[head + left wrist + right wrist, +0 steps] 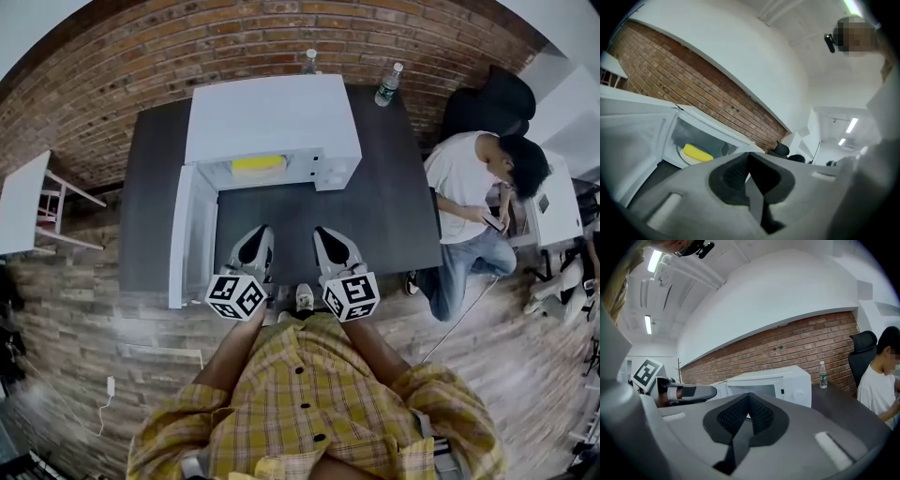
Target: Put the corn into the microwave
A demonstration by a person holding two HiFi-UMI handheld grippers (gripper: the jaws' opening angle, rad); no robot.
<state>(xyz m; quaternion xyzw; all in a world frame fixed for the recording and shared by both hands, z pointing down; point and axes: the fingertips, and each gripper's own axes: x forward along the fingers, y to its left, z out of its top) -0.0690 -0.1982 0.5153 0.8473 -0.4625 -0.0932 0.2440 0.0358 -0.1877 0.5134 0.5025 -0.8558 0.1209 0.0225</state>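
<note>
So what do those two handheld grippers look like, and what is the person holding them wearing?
The left gripper and right gripper are pale grey moulded shells with black ribbed pads inside the jaws. Each carries a cube of black-and-white square markers at its back. The person wears a yellow checked shirt with dark buttons.

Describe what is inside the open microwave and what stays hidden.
Inside the microwave, yellow corn lies on a pale plate. From above, the microwave's own top covers the cavity's back; in the left gripper view, the left claw covers its right part.
</note>
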